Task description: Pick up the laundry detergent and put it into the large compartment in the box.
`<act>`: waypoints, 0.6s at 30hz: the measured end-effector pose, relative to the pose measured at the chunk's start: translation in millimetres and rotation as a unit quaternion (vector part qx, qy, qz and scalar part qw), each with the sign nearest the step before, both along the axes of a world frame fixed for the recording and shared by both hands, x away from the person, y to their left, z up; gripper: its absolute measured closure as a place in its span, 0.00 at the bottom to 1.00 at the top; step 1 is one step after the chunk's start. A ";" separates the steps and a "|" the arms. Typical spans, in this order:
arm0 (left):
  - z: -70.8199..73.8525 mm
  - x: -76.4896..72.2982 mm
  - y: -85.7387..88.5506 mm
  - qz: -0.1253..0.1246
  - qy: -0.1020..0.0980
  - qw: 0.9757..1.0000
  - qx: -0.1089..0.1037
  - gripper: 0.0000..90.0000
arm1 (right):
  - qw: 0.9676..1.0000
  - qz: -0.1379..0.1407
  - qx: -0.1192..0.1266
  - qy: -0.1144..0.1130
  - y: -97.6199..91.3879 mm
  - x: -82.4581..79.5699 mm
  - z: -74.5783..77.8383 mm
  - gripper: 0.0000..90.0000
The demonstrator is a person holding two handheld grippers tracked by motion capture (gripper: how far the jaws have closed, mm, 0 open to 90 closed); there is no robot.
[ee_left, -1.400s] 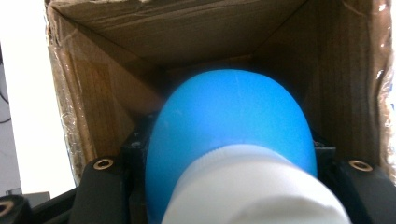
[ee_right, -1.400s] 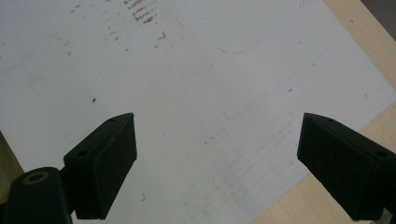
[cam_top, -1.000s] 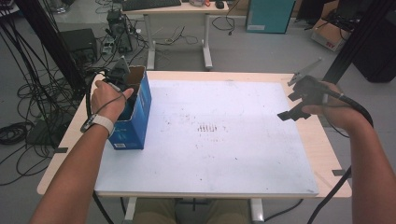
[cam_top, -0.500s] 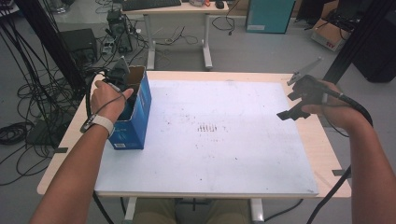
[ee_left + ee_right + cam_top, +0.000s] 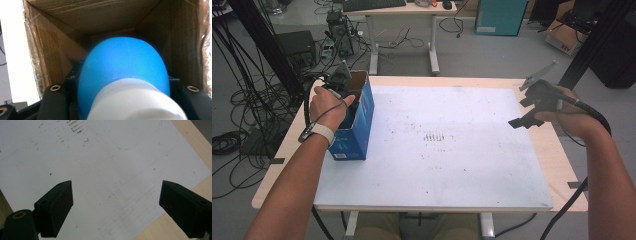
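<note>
At table's left edge, a gripper reaches into a box; the other hovers open at the right.

Down inside the blue box [image 5: 357,120], whose open top shows plain brown cardboard walls [image 5: 50,42], the left gripper [image 5: 343,84] holds a bottle [image 5: 125,72]: a smooth, rounded bright-blue body with a white ridged cap nearest the camera, pinched between the two black jaws on either side. The box stands upright on the white mat [image 5: 447,150], at its left edge. Faint brown scuffs mark the mat's middle. Over the table's [image 5: 562,165] right edge the right gripper [image 5: 524,112] is held above the mat, jaws spread wide with nothing between them.
</note>
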State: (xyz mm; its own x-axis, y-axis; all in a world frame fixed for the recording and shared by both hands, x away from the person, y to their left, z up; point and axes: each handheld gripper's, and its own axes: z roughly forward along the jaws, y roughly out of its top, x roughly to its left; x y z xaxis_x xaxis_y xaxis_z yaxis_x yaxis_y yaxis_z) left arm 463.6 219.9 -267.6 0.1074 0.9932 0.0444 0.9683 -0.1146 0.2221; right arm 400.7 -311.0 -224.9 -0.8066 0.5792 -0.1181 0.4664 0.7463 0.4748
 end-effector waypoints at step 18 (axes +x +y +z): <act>-0.3 0.0 0.6 0.001 0.000 1.000 0.000 0.43 | 1.000 0.000 0.000 -0.001 -0.2 0.1 1.6 0.13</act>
